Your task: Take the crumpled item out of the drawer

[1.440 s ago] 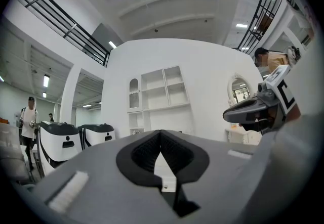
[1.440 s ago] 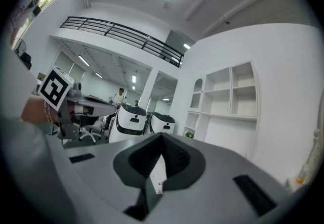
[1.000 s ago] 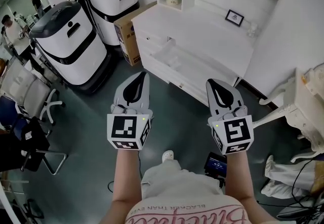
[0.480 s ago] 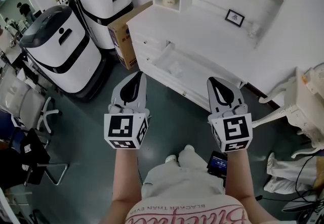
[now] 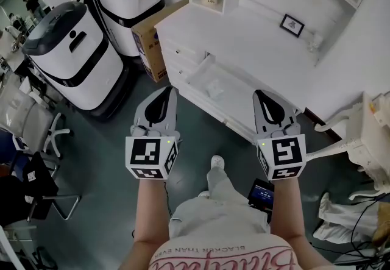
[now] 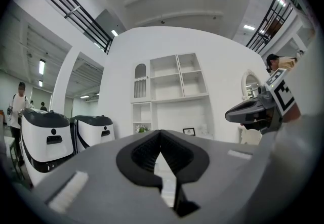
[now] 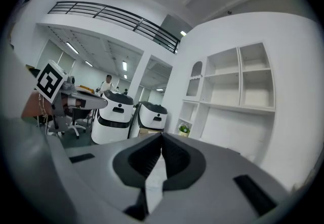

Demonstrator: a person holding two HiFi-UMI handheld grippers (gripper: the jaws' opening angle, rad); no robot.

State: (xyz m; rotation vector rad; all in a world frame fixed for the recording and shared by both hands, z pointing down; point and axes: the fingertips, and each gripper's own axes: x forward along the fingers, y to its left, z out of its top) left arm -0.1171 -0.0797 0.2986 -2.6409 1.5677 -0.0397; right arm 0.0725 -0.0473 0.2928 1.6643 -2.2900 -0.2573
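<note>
My left tongs (image 5: 164,95) and right tongs (image 5: 265,97) are both pressed together, pinching nothing, over the dark floor (image 5: 109,135). Ahead, the white tabletop (image 5: 244,37) carries a small frame (image 5: 292,24). Below it the drawer (image 5: 241,104) stands open, with the crumpled item (image 5: 214,87) lying inside.

I see a small crumpled white item (image 5: 214,87) lying loose inside the pulled-out white wooden drawer (image 5: 239,108), toward its left end.
</note>
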